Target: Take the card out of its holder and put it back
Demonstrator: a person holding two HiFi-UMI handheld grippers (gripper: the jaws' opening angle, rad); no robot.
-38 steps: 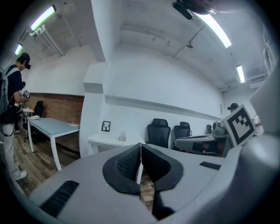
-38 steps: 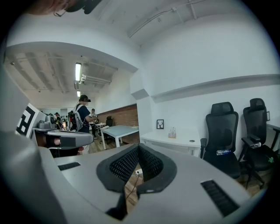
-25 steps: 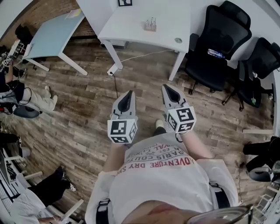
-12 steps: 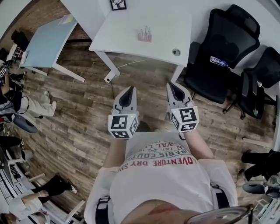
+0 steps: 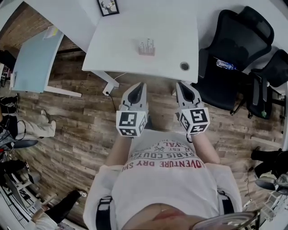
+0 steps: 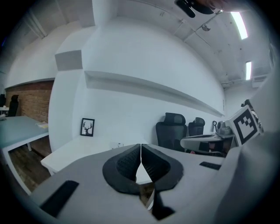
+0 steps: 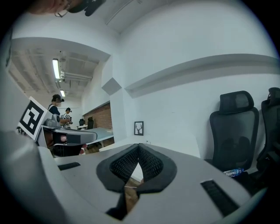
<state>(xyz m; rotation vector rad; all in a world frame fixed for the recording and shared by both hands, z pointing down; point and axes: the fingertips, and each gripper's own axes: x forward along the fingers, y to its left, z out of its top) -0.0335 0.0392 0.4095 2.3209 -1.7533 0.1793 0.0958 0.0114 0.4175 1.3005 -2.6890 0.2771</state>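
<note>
A small clear card holder (image 5: 147,47) with a card upright in it stands near the middle of the white table (image 5: 121,54). Both grippers hang in the air just short of the table's front edge, above the wood floor. My left gripper (image 5: 141,85) points at the table with its jaws shut and nothing between them; the left gripper view shows the pads touching (image 6: 141,148) and the holder (image 6: 117,145) far ahead. My right gripper (image 5: 180,84) is beside it, also shut and empty, its tip (image 7: 138,147) closed in the right gripper view.
A framed deer picture (image 5: 108,6) leans at the table's back edge. A round cable hole (image 5: 184,66) is near the front right corner. Two black office chairs (image 5: 229,49) stand to the right, a light blue table (image 5: 31,63) to the left. People sit at far left (image 5: 31,128).
The person has walked forward: the white table has come closer and both grippers are now near its front edge. Both stay shut and empty.
</note>
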